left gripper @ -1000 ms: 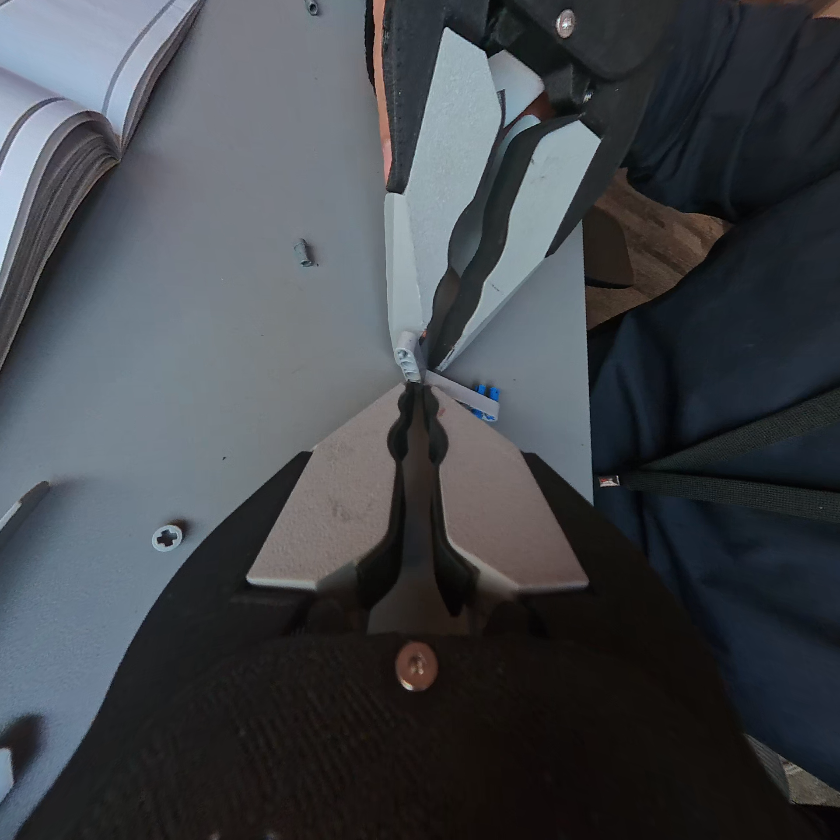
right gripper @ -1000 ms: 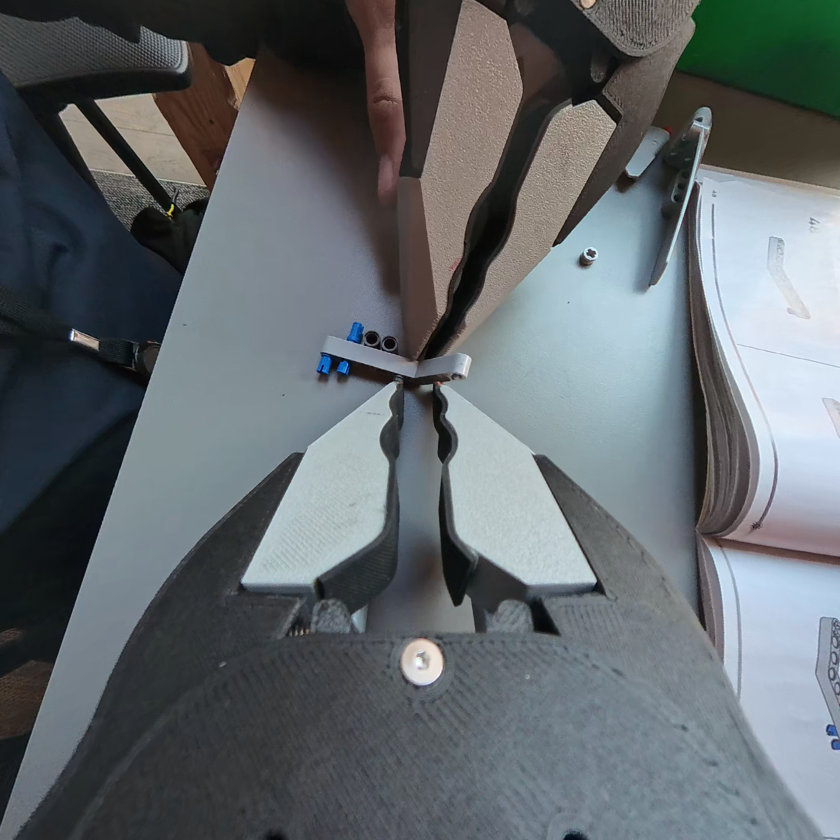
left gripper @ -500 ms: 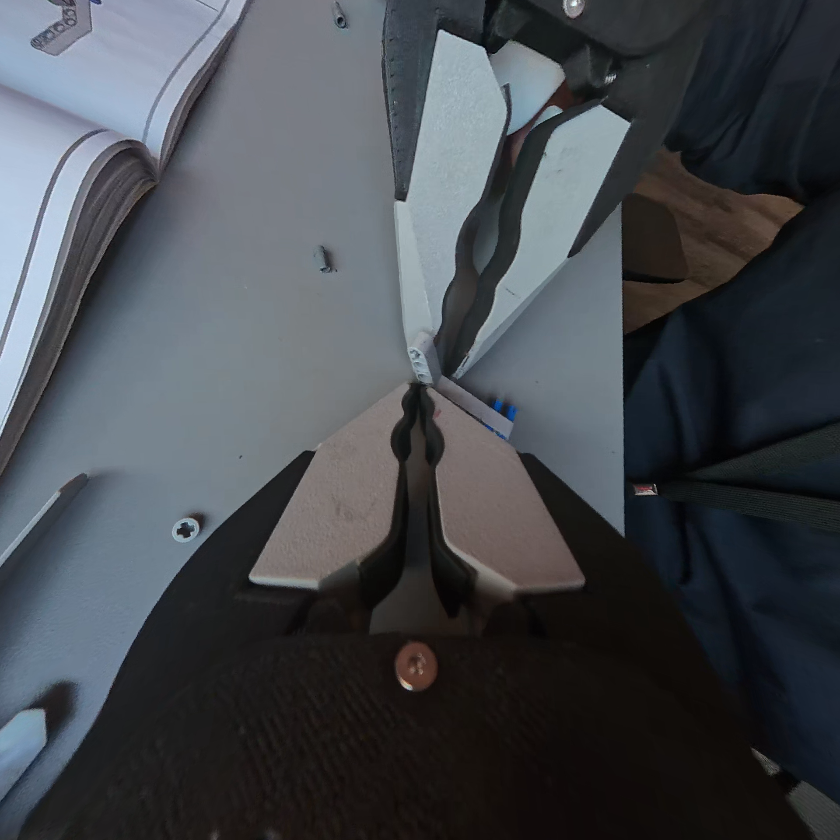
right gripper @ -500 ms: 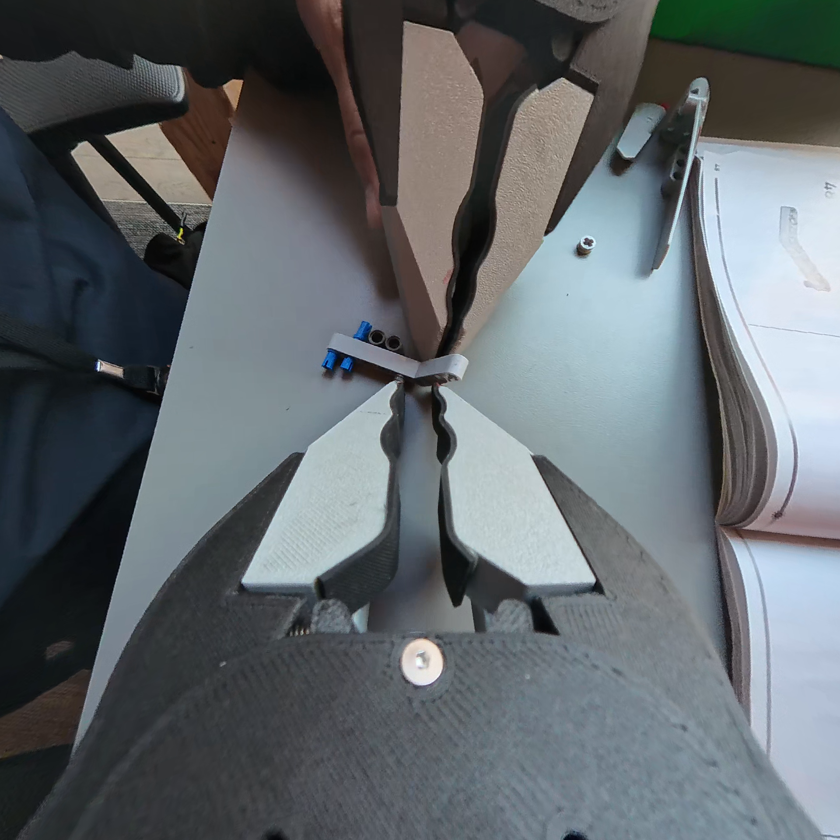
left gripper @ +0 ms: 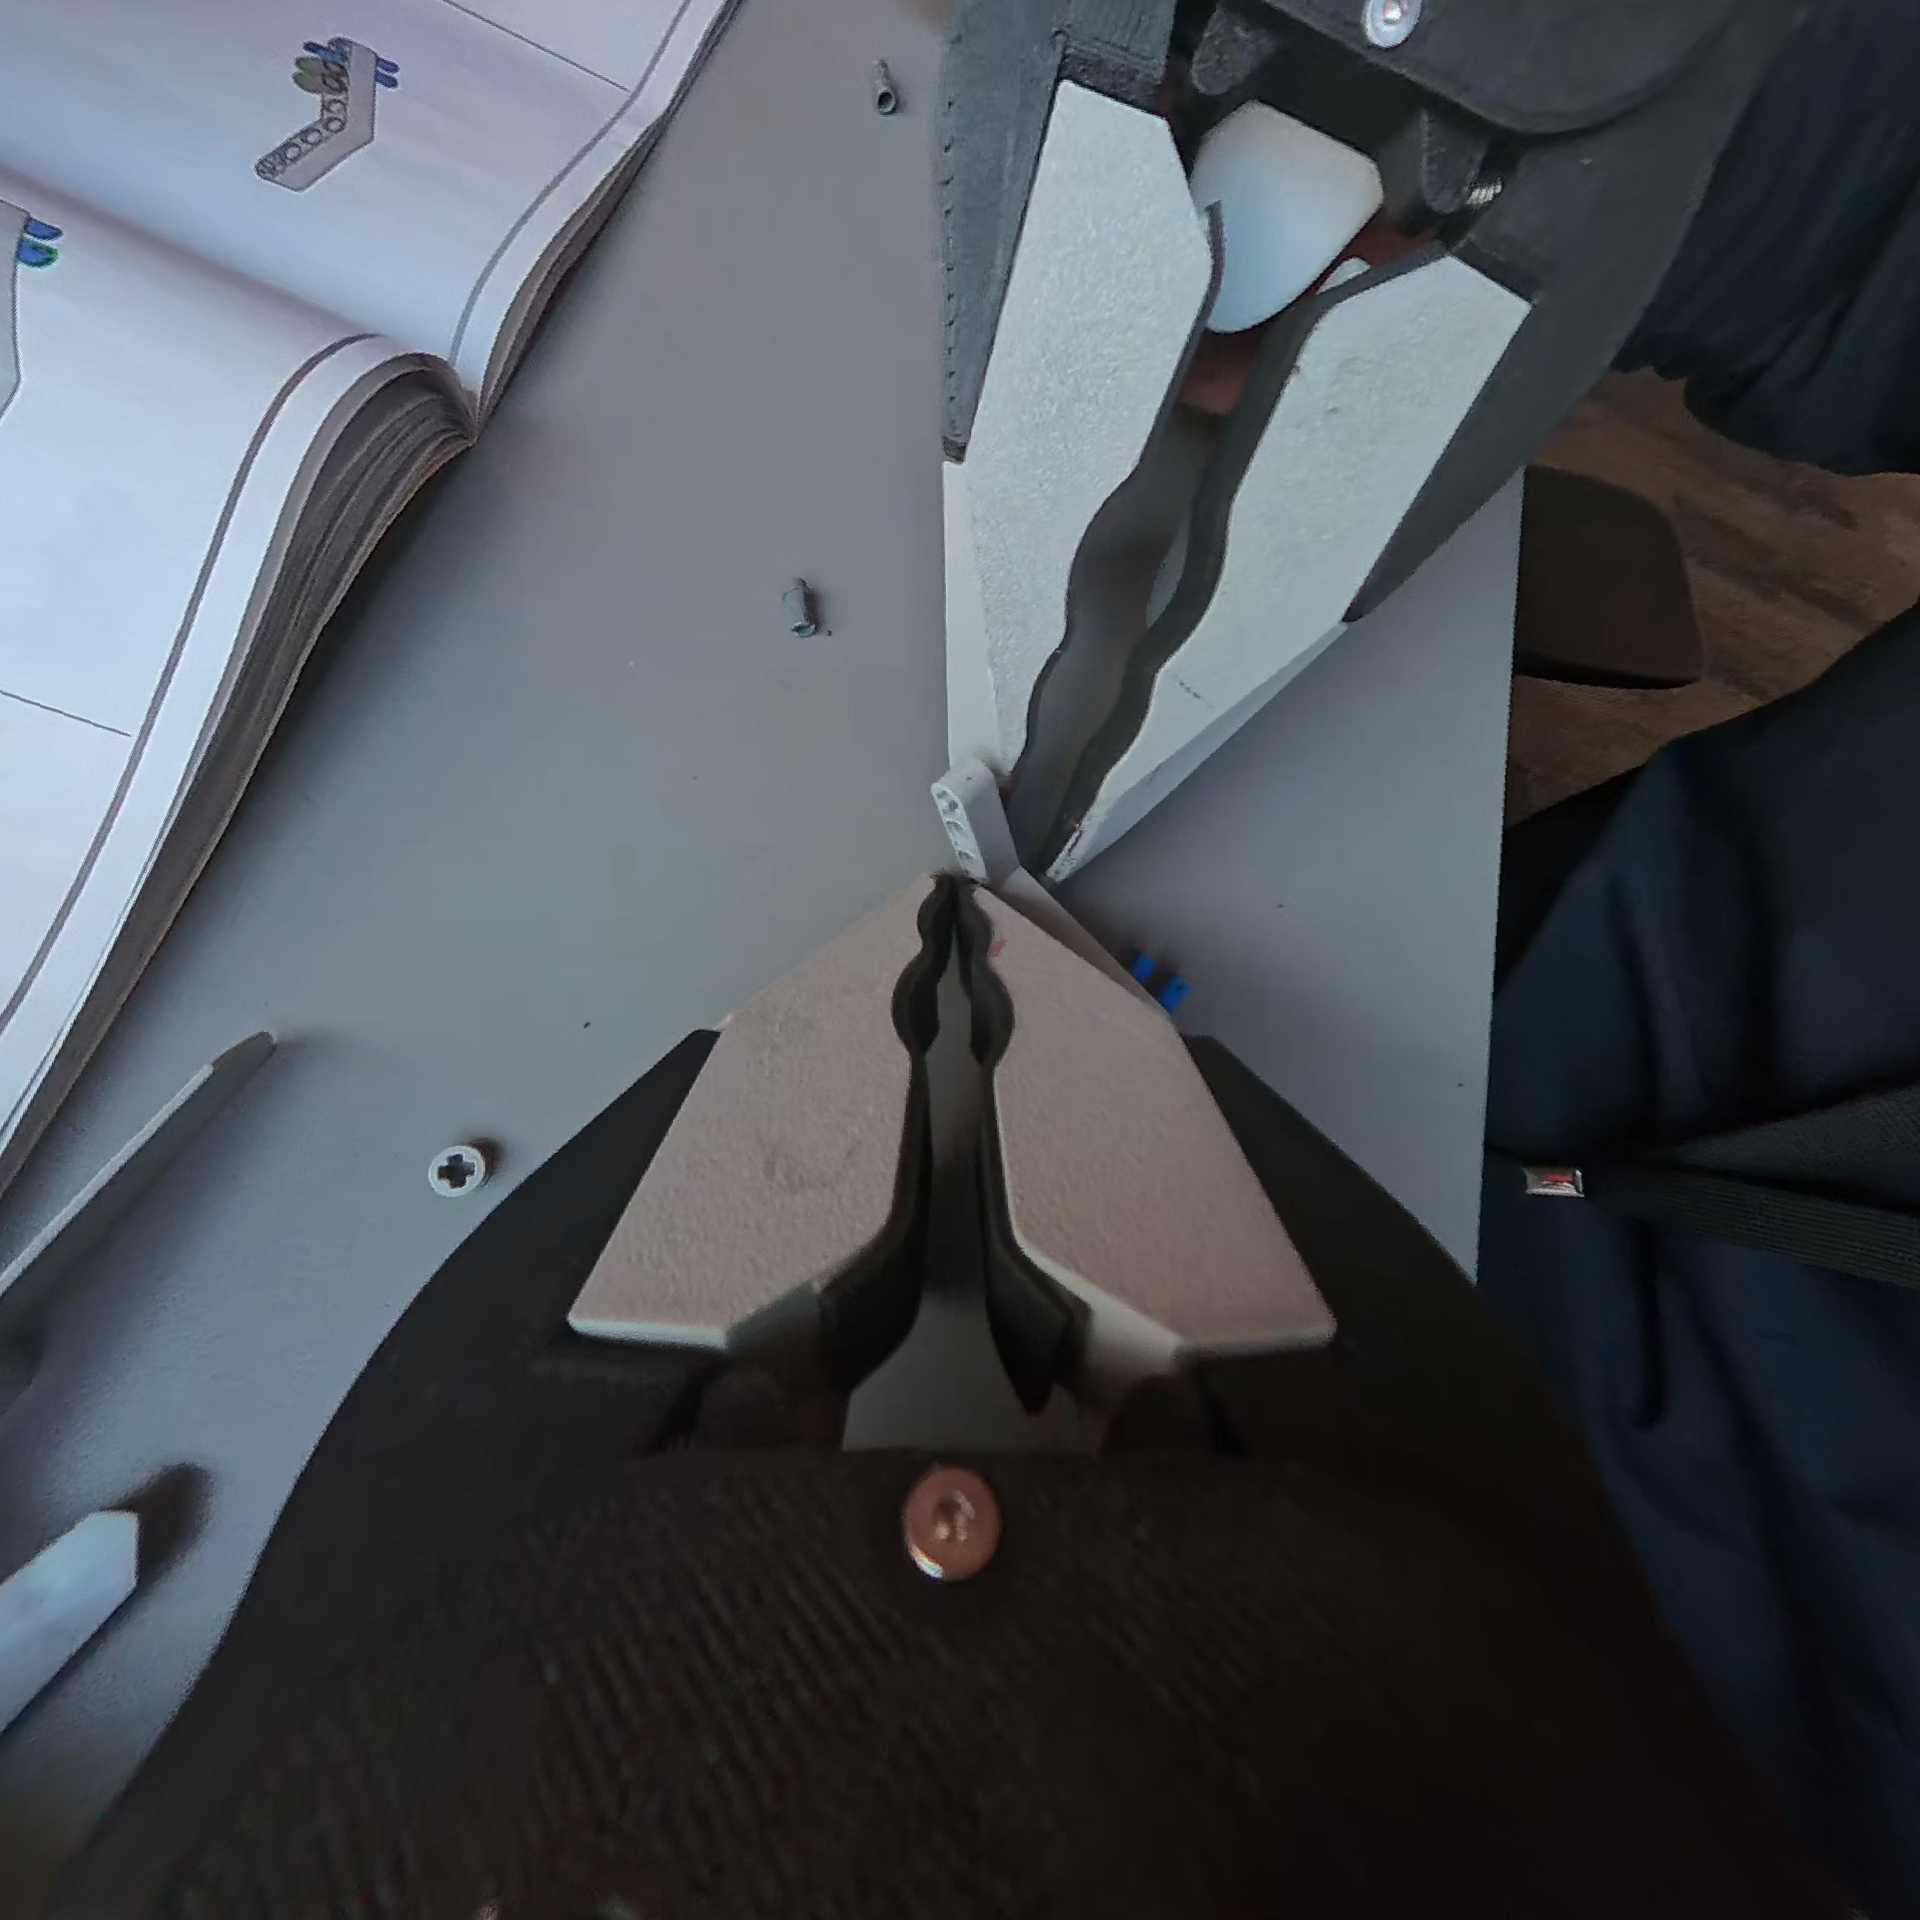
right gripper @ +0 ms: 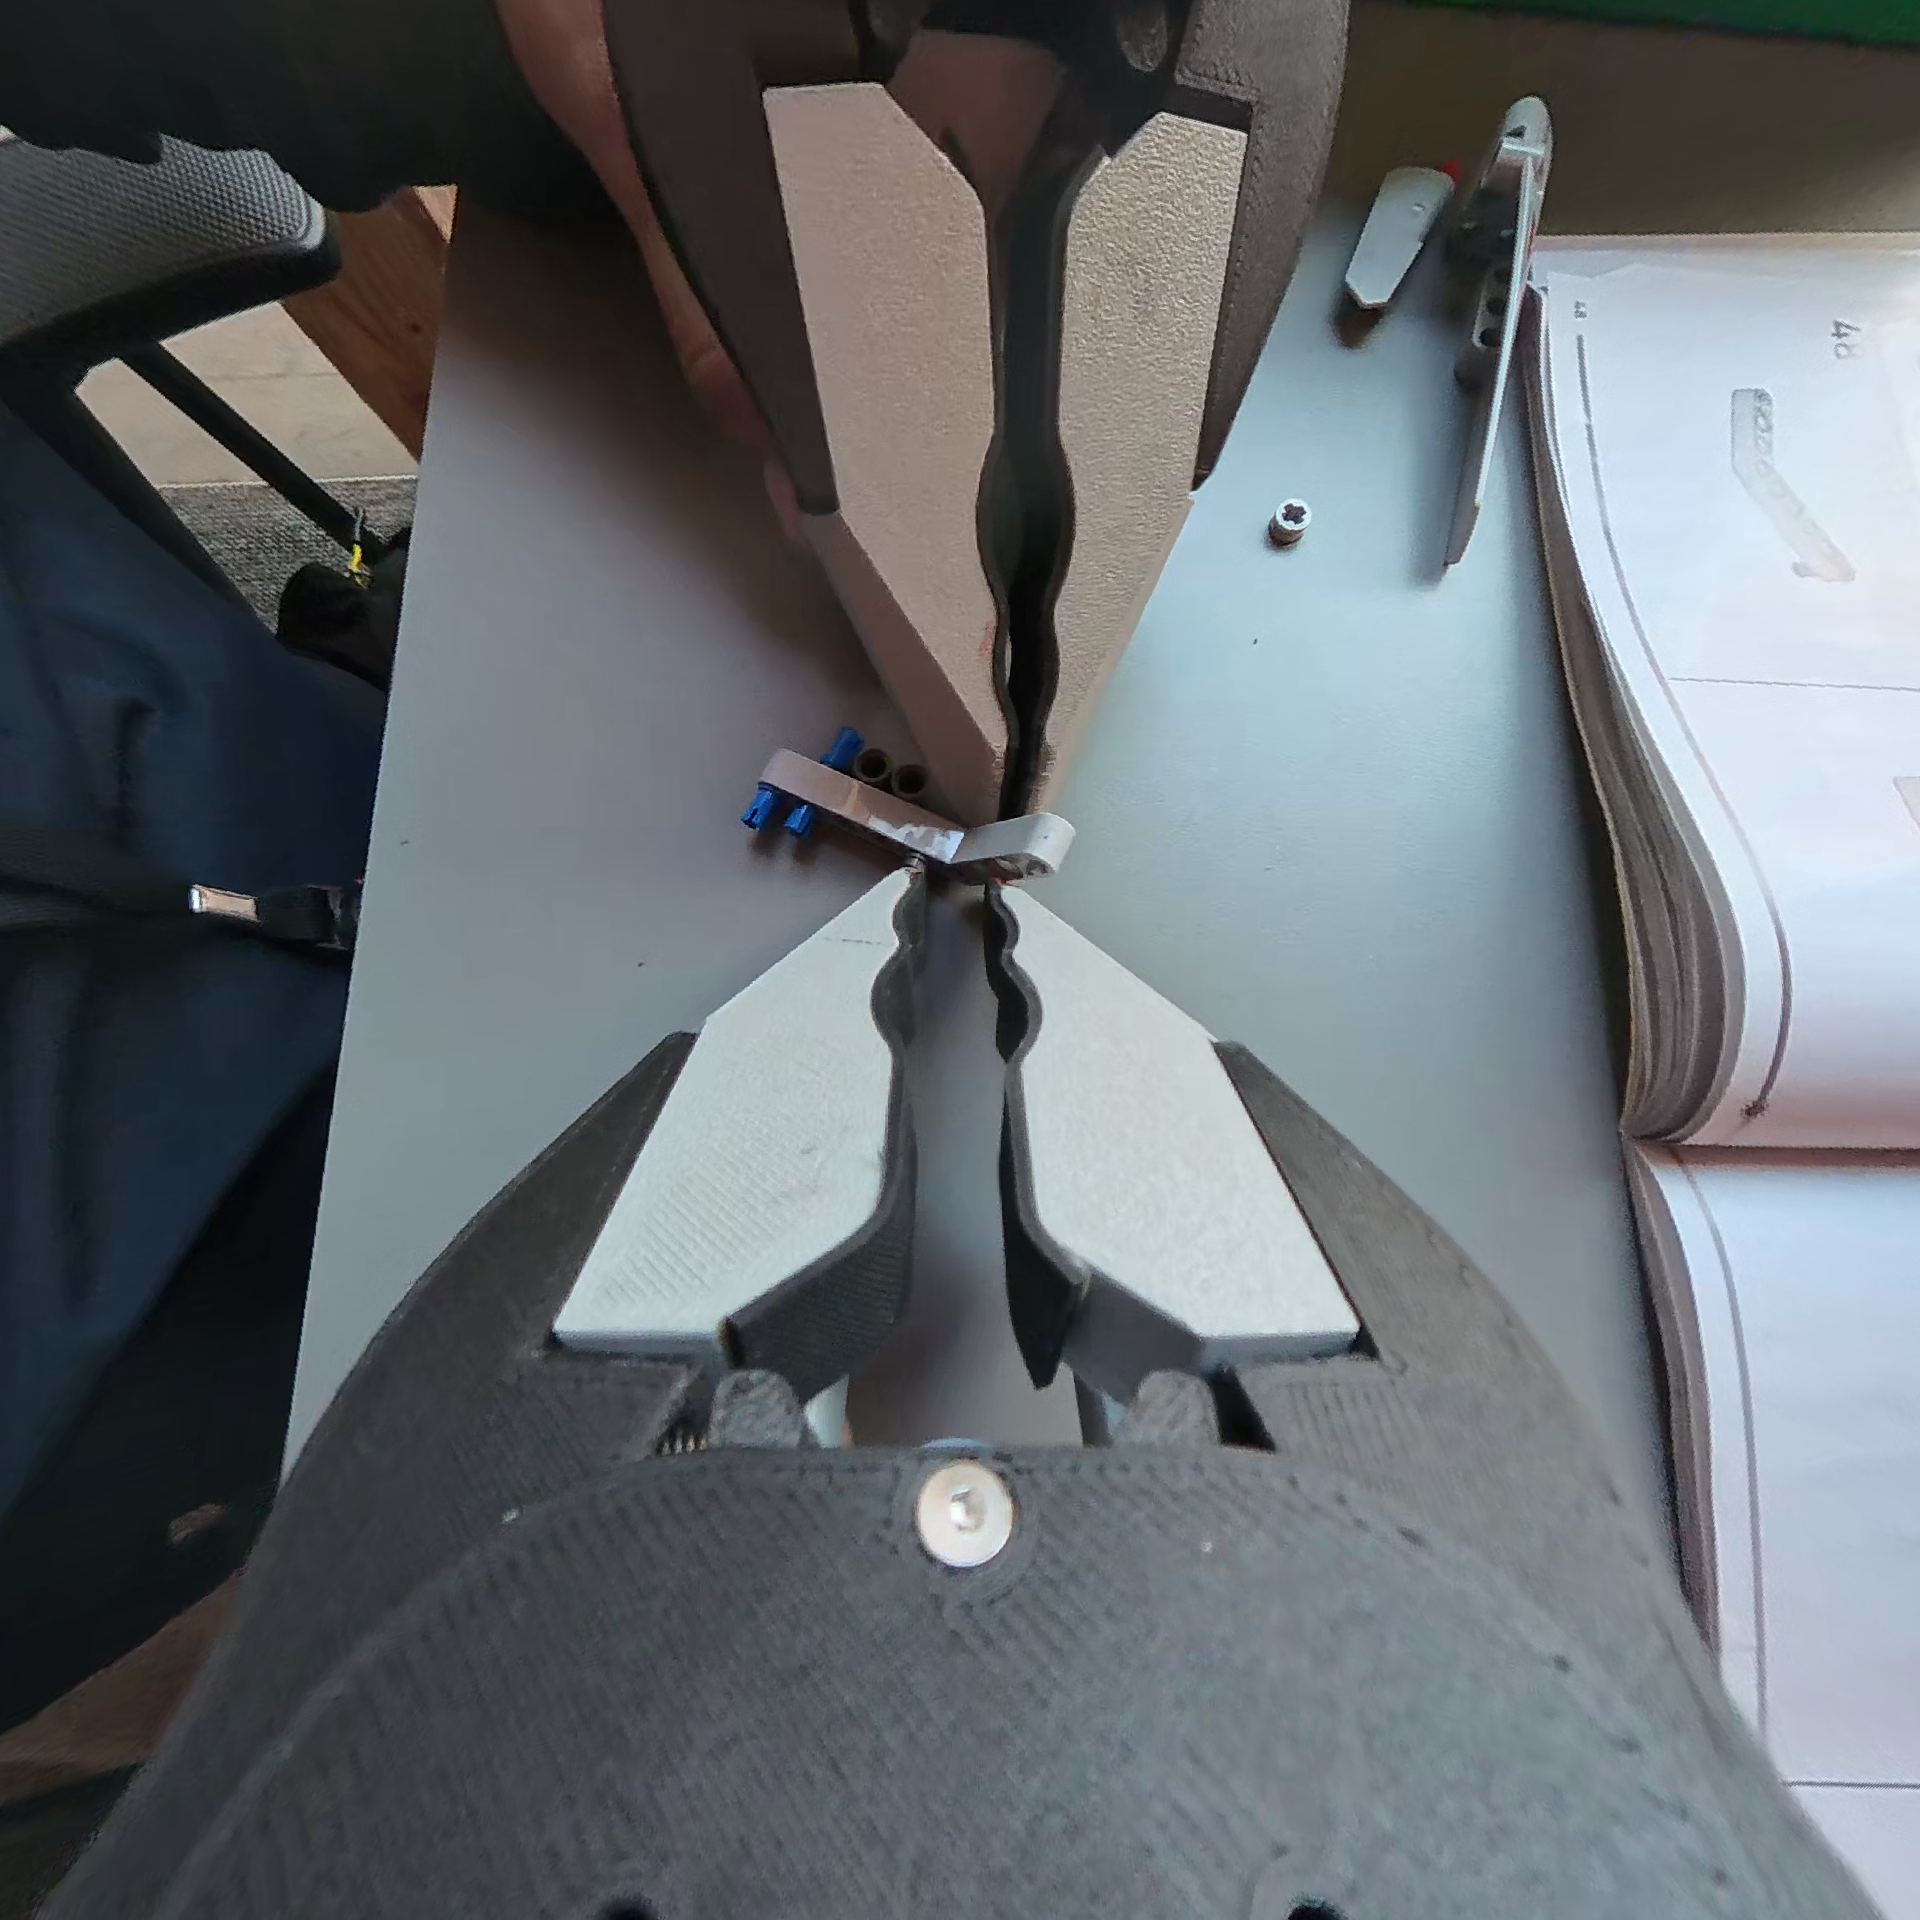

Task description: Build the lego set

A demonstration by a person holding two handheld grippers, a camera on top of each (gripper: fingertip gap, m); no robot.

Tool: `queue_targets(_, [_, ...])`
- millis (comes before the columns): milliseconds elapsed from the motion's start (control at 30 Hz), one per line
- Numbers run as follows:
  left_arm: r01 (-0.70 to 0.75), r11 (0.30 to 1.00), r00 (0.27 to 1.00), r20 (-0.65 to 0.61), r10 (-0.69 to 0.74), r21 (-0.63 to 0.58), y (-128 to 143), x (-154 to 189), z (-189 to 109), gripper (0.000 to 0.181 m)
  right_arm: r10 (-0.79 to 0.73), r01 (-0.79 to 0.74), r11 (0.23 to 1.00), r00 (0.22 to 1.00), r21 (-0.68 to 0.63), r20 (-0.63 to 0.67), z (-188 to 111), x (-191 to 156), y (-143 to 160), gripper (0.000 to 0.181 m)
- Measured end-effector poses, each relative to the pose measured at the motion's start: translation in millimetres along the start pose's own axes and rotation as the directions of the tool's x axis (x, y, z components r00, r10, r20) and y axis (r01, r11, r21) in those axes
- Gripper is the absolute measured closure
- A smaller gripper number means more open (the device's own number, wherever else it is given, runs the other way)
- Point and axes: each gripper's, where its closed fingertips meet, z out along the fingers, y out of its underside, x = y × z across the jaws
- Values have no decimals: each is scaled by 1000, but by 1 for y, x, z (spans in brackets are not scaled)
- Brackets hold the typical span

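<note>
Grey plastic takes centre stage: a bent lego beam (right gripper: 914, 821), smooth and angled at its middle, sits between two opposing grippers over a matte grey table (right gripper: 1299, 831). On its left arm, blue pins (right gripper: 784, 805) poke out, with two dark round connectors (right gripper: 894, 772) just behind.

Right gripper (right gripper: 954, 883) comes in from the near side, its textured grey fingers narrowed to a small gap at the tips, which touch the beam's elbow; whether they truly pinch it, I cannot tell. Left gripper (left gripper: 956, 883) has its wavy black pads pressed together at the tip, right against the beam (left gripper: 968, 821), though a firm grip cannot be confirmed either.

Off to the right in the right wrist view, a small grey bush (right gripper: 1288, 520) lies loose, with a long grey curved panel piece (right gripper: 1496, 312) beyond it, touching the open instruction booklet (right gripper: 1766, 675), whose thick page stack curls up.

Table's left edge runs close to the beam; past it are dark blue fabric (right gripper: 156, 779) and a chair. Bare table lies open between beam and booklet.
</note>
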Motion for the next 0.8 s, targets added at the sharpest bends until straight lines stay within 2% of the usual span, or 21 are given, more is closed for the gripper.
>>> queue_targets(67, [16,1000,1000,-26,-16,0,0,1,1,181,-35,35,999,999,8,-20,0,2,1,181])
queue_targets(133, [51,999,995,-84,-52,-9,-1,6,2,181,-44,45,999,998,26,-44,-2,6,-1,181])
queue_targets(167, [66,998,993,-101,-66,-8,-1,6,2,181,-44,46,998,999,44,-26,-5,5,-3,181])
queue_targets(200, [74,997,991,-111,-74,-5,-2,6,1,181,-41,43,997,999,65,-25,-10,6,-5,171])
queue_targets(300, [75,997,993,-94,-73,19,-5,4,-1,170,-6,16,996,993,92,-114,-30,28,-3,168])
queue_targets(433, [83,996,993,-90,-82,10,-4,3,0,177,75,-47,977,989,207,-130,-57,41,-9,167])
queue_targets(500, [81,996,994,-69,-79,25,-5,1,-1,171,77,-42,975,985,219,-154,-63,44,-9,167])
queue_targets(600, [92,991,993,-77,-85,100,-13,0,-10,165,56,-19,976,985,219,-165,-62,41,-12,164])
queue_targets(800, [141,947,989,-78,-123,290,-23,0,-45,151,15,-4,984,998,179,-60,-39,14,-12,153])
